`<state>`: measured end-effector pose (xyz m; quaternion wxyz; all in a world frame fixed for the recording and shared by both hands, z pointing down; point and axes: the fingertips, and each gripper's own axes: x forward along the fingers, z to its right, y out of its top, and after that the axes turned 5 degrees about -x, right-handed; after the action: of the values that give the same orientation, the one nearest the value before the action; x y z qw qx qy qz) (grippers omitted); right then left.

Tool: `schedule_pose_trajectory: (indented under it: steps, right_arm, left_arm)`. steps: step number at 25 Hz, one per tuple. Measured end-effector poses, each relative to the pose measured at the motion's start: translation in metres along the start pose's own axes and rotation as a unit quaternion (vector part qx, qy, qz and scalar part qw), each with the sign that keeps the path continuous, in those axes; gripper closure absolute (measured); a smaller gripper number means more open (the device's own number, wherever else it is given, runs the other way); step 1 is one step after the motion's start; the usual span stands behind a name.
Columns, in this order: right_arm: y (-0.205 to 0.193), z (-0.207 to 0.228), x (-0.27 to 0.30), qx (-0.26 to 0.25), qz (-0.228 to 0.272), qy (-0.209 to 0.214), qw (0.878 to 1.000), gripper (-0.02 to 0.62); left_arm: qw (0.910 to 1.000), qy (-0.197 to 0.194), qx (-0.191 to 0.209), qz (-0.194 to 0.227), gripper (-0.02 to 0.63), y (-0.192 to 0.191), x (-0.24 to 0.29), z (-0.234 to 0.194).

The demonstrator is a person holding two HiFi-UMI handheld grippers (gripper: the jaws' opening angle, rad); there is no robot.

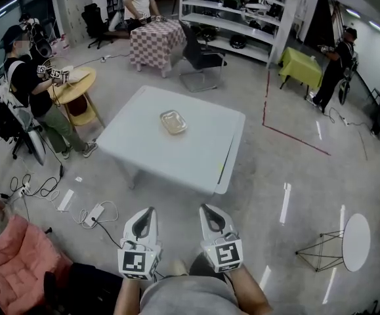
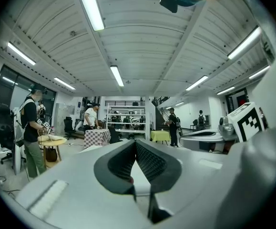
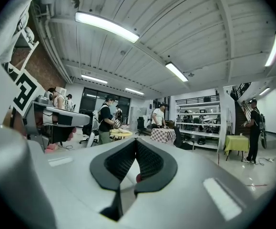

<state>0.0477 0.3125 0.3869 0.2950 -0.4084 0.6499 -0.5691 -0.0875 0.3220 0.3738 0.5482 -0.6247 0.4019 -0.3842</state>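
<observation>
Both closed on nothing: you are holding the left hand-held gripper (image 1: 151, 210) and right hand-held gripper (image 1: 205, 207) short of the tabletop (image 1: 190, 153) carrying a tray (image 1: 173, 121).

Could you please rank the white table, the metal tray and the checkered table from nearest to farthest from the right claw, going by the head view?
1. The white table: straight ahead of the right claw.
2. The metal tray: on that table, near its middle.
3. The checkered table: far back, left of centre.

Far ahead of you stands a checkered table (image 1: 155, 41) beside a black chair (image 1: 199, 54); a round wooden table (image 1: 71, 84) sits far left, a green table (image 1: 301, 66) far right.
</observation>
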Motion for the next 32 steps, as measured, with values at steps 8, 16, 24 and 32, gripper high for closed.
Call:
schedule_pose_trajectory:
  steps: [8,16,24,32]
  right_arm:
    - [-0.008,0.008,0.028,-0.001,-0.010,0.003,1.000,0.591]
    - [-0.009,0.040,0.086,0.012,-0.010,0.002,1.000,0.591]
    - [-0.021,0.072,0.164,0.023,-0.022,0.016,0.999,0.591]
    - [-0.030,0.105,0.232,0.037,-0.034,0.037,0.998,0.591]
  left_arm:
    - [1.0000,-0.001,0.000,0.001,0.594,-0.001,0.026,-0.017]
    - [0.9999,0.010,0.000,-0.005,0.594,0.004,0.085,-0.047]
    - [0.9995,0.025,-0.004,-0.017,0.594,0.001,0.154,-0.087]
    - [0.9988,0.036,-0.013,-0.030,0.594,0.000,0.223,-0.111]
